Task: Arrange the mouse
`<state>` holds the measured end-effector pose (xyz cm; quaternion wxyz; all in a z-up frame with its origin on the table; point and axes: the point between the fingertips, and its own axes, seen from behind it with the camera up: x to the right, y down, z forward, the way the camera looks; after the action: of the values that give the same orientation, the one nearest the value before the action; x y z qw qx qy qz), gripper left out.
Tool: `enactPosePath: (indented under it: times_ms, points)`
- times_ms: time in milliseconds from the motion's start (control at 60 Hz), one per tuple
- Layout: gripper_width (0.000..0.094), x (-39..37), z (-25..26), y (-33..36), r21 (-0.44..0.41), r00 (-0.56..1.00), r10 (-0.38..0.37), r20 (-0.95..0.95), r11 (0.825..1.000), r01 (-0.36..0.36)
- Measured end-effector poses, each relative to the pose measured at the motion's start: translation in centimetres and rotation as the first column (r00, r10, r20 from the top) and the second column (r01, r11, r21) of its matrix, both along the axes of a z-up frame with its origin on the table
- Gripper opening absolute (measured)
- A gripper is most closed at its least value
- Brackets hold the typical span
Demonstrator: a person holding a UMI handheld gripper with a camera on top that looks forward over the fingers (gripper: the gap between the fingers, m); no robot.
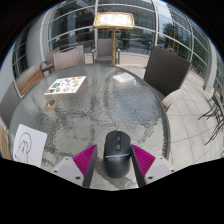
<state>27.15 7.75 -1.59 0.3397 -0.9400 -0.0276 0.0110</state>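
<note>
From the gripper view, I see the mouse (117, 157) sitting between my jaws, with the pink pads (86, 160) flanking it on either side. The pads look to be right at its flanks, but I cannot tell whether both are pressing on it or whether it just rests on the table (110, 100) between them. The table is round with a mottled grey top. Well beyond the mouse lies a colourful printed card (67, 85), and off to the left, near the rim, a white sheet (28, 143) with a dark scribble. A chair (165, 70) stands at the far right side of the table.

My worry: if the hold is only partial, the mouse's smooth curved sides could let it twist or slip out when I lift or slide it.
</note>
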Motion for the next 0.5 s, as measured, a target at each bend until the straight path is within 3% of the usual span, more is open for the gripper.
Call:
enactPosePath:
  times_ms: [150,333,433,500]
  points:
    - [0.0487,0.0,-0.2,0.8,0.014,1.000,-0.028,-0.008,1.000,0.028]
    - [0.0411,-0.2,-0.2,0.8,0.033,1.000,-0.023,0.018,0.999,0.022]
    - [0.0340,-0.3,0.1,0.4,-0.040,0.997,-0.071,0.016,0.997,0.072]
    - [0.0340,-1.3,3.4,1.1,-0.017,0.993,-0.113,-0.022,0.993,0.113]
